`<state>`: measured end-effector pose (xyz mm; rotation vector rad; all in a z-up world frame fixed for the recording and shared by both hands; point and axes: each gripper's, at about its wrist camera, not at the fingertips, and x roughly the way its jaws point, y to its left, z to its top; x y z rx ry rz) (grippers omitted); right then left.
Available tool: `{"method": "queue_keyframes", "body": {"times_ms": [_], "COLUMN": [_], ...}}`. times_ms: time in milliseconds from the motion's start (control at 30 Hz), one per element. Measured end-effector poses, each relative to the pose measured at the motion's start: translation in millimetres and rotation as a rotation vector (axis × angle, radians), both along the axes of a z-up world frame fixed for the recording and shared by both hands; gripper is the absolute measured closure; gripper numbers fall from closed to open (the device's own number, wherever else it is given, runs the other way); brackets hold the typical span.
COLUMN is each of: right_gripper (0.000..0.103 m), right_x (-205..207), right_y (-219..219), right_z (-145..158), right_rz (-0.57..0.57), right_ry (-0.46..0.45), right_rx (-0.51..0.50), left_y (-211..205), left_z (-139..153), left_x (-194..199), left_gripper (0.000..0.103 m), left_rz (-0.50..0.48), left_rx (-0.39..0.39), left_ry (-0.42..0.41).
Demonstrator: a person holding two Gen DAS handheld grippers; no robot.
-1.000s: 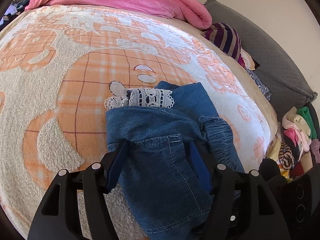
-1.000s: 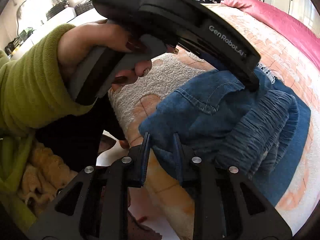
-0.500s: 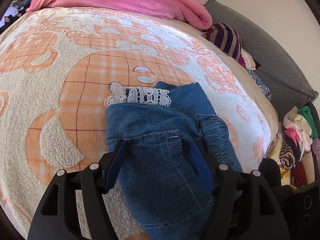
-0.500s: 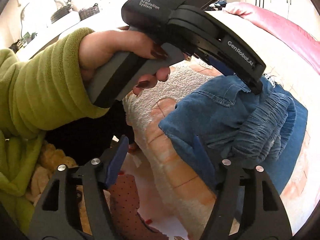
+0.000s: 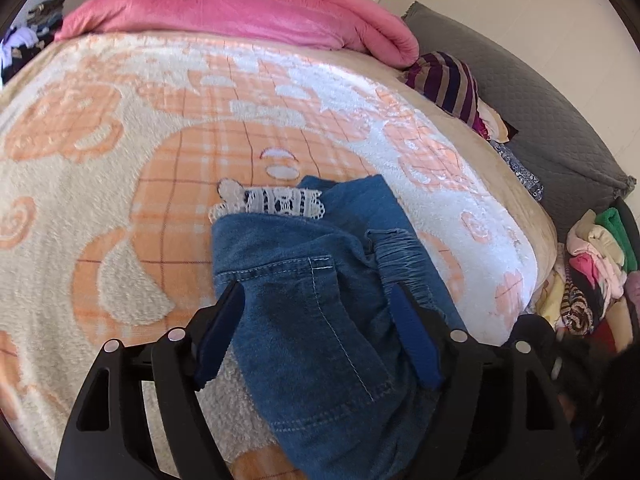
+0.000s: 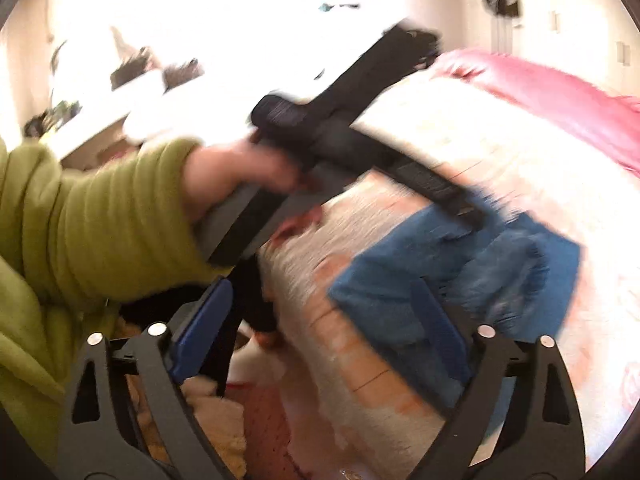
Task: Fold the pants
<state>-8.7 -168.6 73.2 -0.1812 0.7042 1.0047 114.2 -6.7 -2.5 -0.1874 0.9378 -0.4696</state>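
At the lower centre, the left gripper (image 5: 316, 336) is seen with jaws widening astride the folded pants (image 5: 320, 300); the right gripper (image 6: 324, 340) likewise, nothing gripped. Beyond, on the bed (image 5: 120, 160), a snagged pad could undo the fold.

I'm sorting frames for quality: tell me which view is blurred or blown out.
Right wrist view: heavy motion blur over the denim pants and the left gripper, and the window area is blown out to white. Left wrist view: sharp and evenly lit, the pants' stitching crisp, with only fisheye bending of the bed blanket.
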Motion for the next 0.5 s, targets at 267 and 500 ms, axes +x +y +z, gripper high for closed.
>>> {"method": "queue_keyframes", "body": {"times_ms": [267,500], "right_gripper": [0.011,0.018], "right_x": [63.2,116.0], "right_y": [-69.1,-86.5], "right_z": [-6.1,-46.1], "right_rz": [-0.406,-0.485], "right_ry": [0.088,0.256], "right_rx": [0.000,-0.046], "left_y": [16.1,22.8], "left_z": [6.1,-21.6], "left_x": [-17.4,-11.6], "left_gripper": [0.024,0.016], "left_rz": [0.050,0.073], "left_rx": [0.024,-0.027], "left_ry": [-0.029,0.052]}}
